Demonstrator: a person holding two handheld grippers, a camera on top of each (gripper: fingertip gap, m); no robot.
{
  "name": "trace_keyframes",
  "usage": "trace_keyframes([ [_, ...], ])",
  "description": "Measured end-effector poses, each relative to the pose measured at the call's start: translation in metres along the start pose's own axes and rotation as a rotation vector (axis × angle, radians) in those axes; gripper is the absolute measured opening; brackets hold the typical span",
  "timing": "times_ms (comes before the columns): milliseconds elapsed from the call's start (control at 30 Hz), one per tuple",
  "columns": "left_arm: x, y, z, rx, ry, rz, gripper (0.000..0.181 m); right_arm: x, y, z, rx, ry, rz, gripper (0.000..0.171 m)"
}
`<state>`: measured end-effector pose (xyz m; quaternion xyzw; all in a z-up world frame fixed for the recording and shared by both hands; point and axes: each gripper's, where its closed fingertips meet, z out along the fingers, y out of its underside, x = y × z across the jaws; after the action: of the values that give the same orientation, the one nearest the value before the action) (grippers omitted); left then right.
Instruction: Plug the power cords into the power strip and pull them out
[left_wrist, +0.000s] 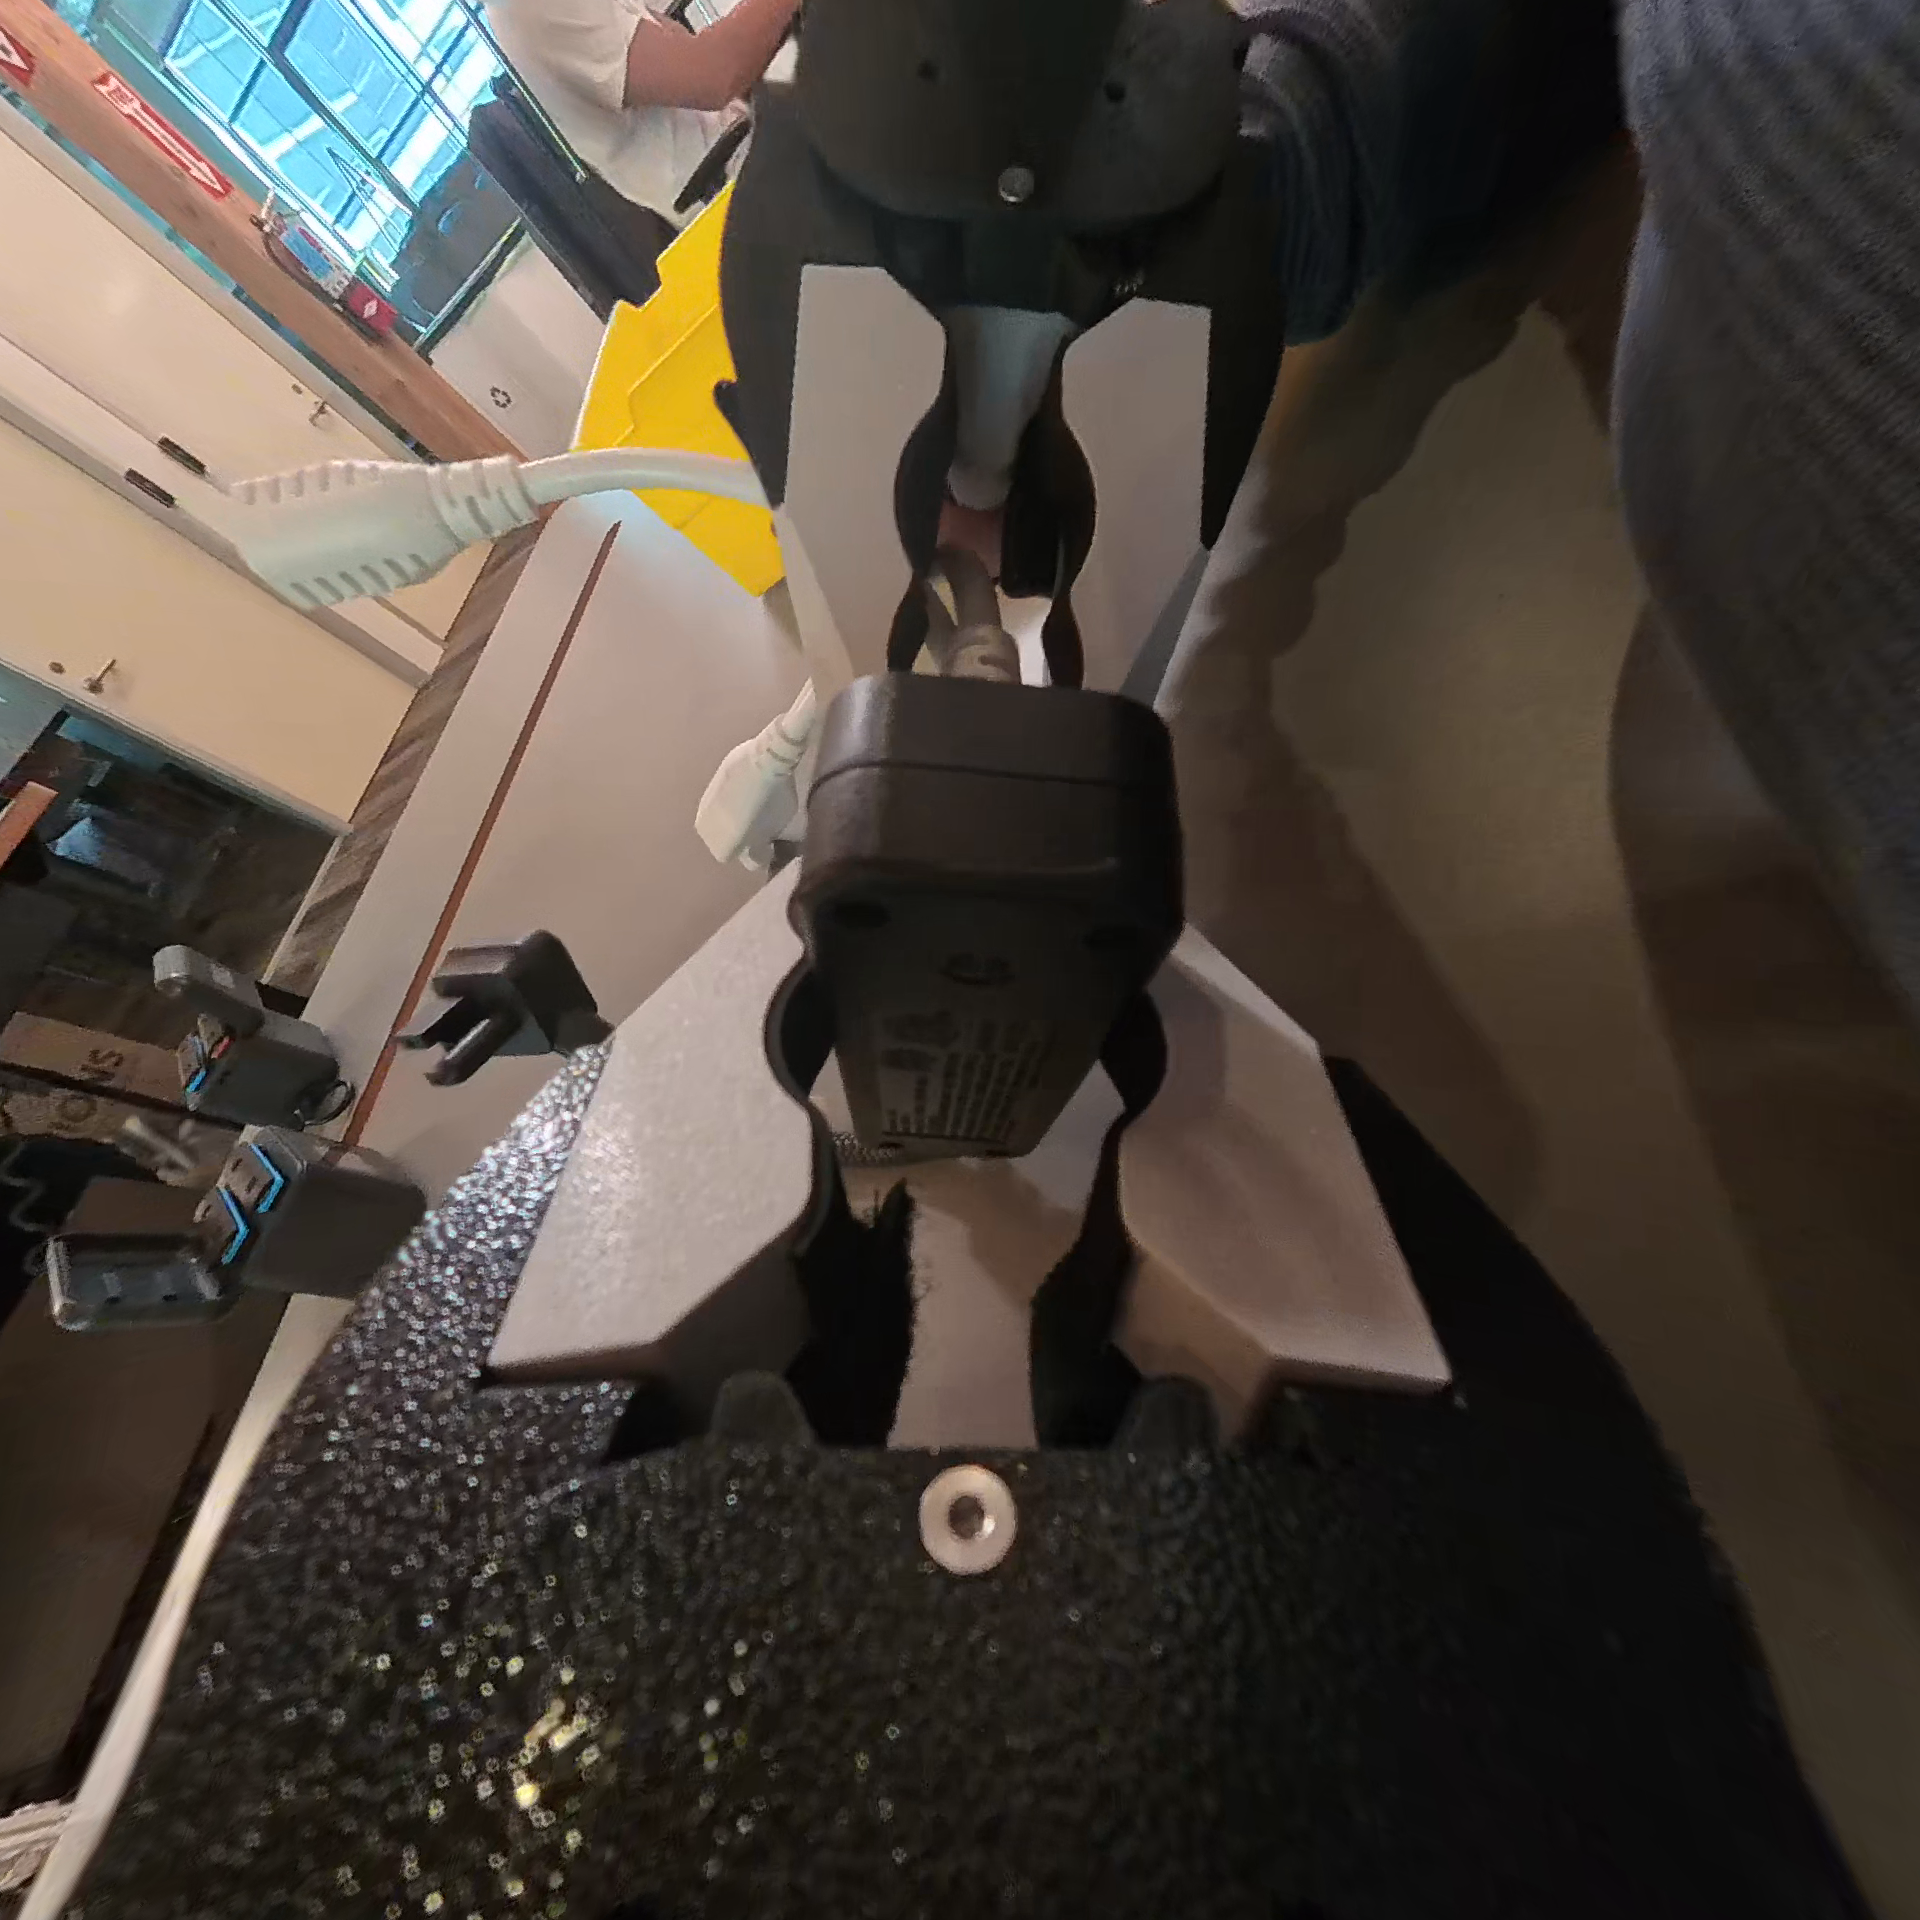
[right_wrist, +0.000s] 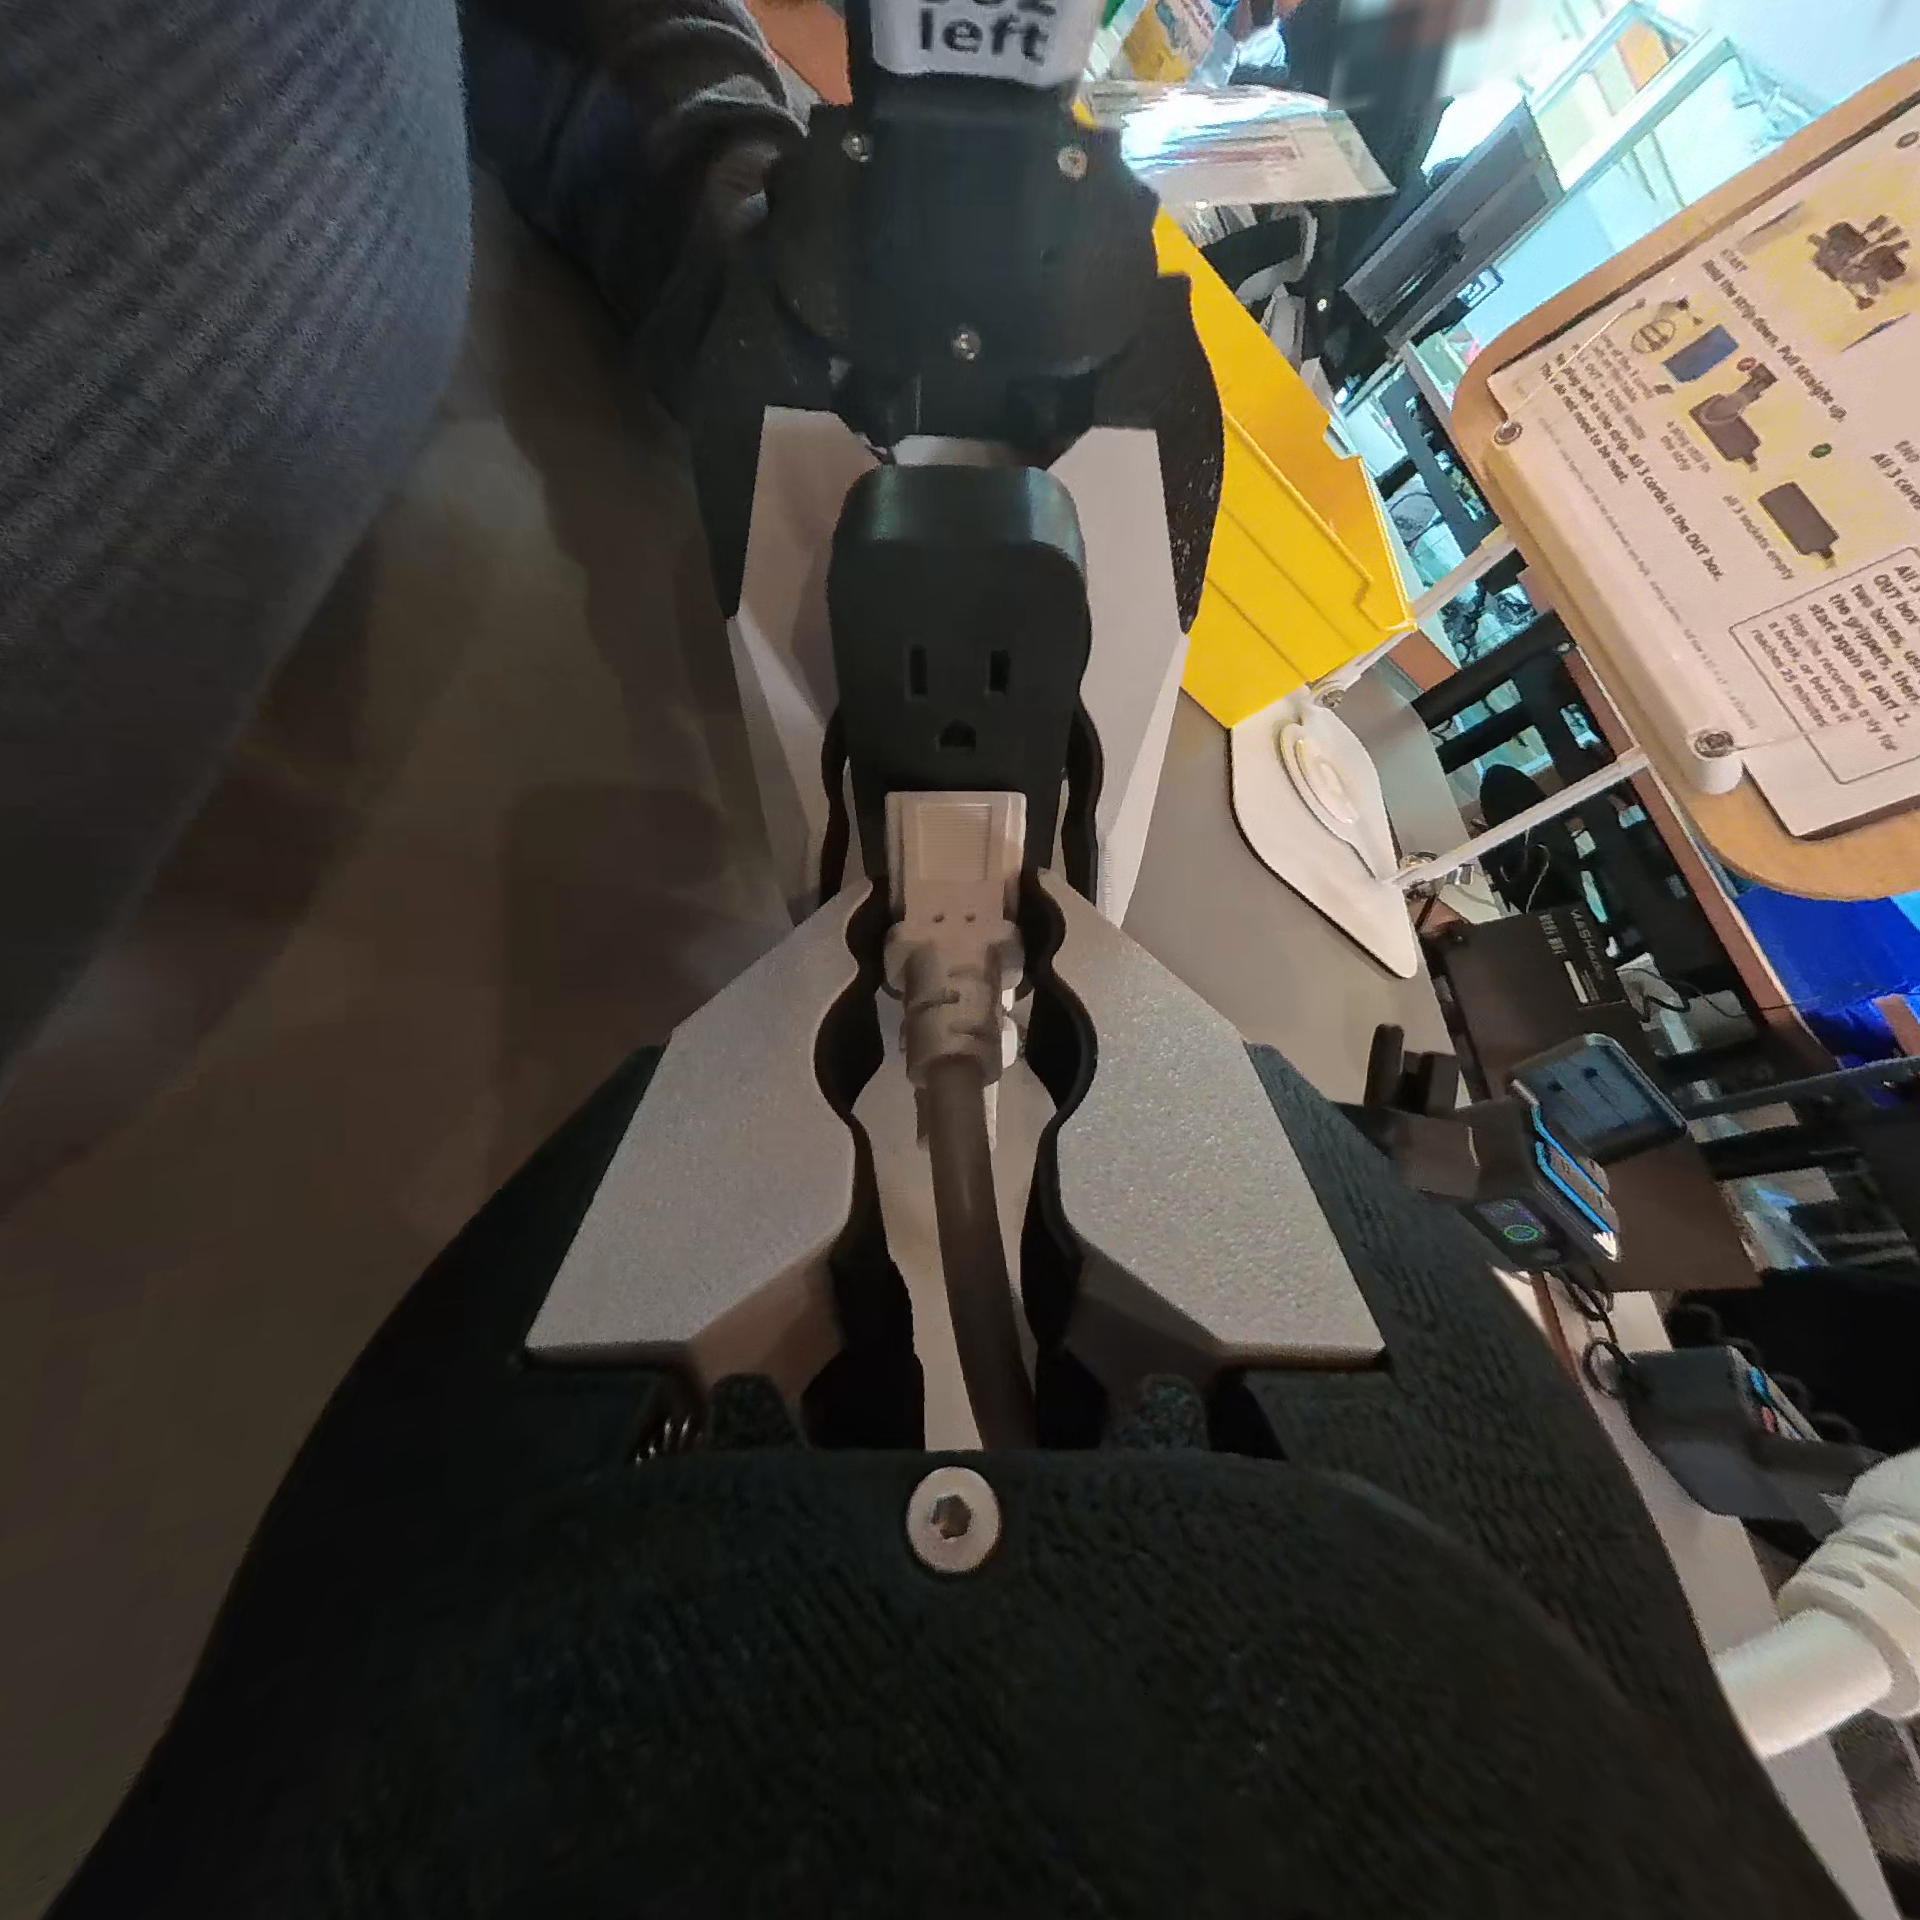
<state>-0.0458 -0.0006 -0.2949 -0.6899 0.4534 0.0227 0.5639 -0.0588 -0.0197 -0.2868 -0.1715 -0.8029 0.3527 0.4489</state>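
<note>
My left gripper (left_wrist: 961, 1039) is shut on the end of a black power strip (left_wrist: 987, 831), held in the air with its labelled underside towards me. In the right wrist view the strip (right_wrist: 956, 623) shows one free socket (right_wrist: 956, 696). My right gripper (right_wrist: 956, 925) is shut on a grey plug (right_wrist: 956, 862) with a dark cord (right_wrist: 966, 1226). The plug sits against the strip's face just below the free socket, and its prongs are hidden. The two grippers face each other: the right gripper (left_wrist: 982, 582) shows beyond the strip, and the left gripper (right_wrist: 961, 436) shows behind the strip.
A white cord with its plug (left_wrist: 416, 509), a second white plug (left_wrist: 753, 800) and a black plug (left_wrist: 509, 1003) lie on the white table (left_wrist: 644, 665). A yellow bin (right_wrist: 1278, 520) stands behind. An instruction board (right_wrist: 1714, 468) and small cameras (right_wrist: 1579, 1153) are at the table's edge.
</note>
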Motion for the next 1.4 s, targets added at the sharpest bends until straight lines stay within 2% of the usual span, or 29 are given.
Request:
trace_keyframes([
  [533, 0.013, 0.005, -0.001, -0.004, -0.013, 0.070, 0.052, -0.014, 0.005, -0.003, 0.008, 0.021, -0.057, 0.024],
  [567, 0.009, 0.006, -0.004, 0.008, -0.023, 0.059, 0.045, -0.011, 0.006, -0.006, 0.006, 0.031, -0.053, 0.023],
  [600, 0.007, 0.004, -0.006, 0.039, -0.012, 0.010, 0.044, -0.010, 0.009, -0.008, 0.008, 0.022, -0.018, 0.024],
  [833, 0.007, 0.001, -0.003, 0.064, -0.037, 0.079, 0.043, -0.007, 0.012, -0.008, 0.000, 0.028, -0.060, 0.023],
  [900, 0.003, -0.003, 0.000, 0.068, -0.051, 0.064, 0.044, -0.004, 0.012, -0.006, 0.004, 0.036, -0.043, 0.022],
  [967, 0.009, -0.009, 0.006, 0.045, -0.054, 0.136, 0.054, -0.008, 0.011, -0.002, -0.015, 0.038, -0.098, 0.023],
  [1000, 0.009, -0.005, 0.008, 0.018, -0.075, 0.183, 0.049, -0.010, 0.011, -0.001, -0.027, 0.036, -0.113, 0.022],
  [1400, 0.018, 0.002, 0.000, -0.007, -0.046, 0.141, 0.053, -0.019, 0.005, -0.003, 0.000, 0.031, -0.098, 0.024],
])
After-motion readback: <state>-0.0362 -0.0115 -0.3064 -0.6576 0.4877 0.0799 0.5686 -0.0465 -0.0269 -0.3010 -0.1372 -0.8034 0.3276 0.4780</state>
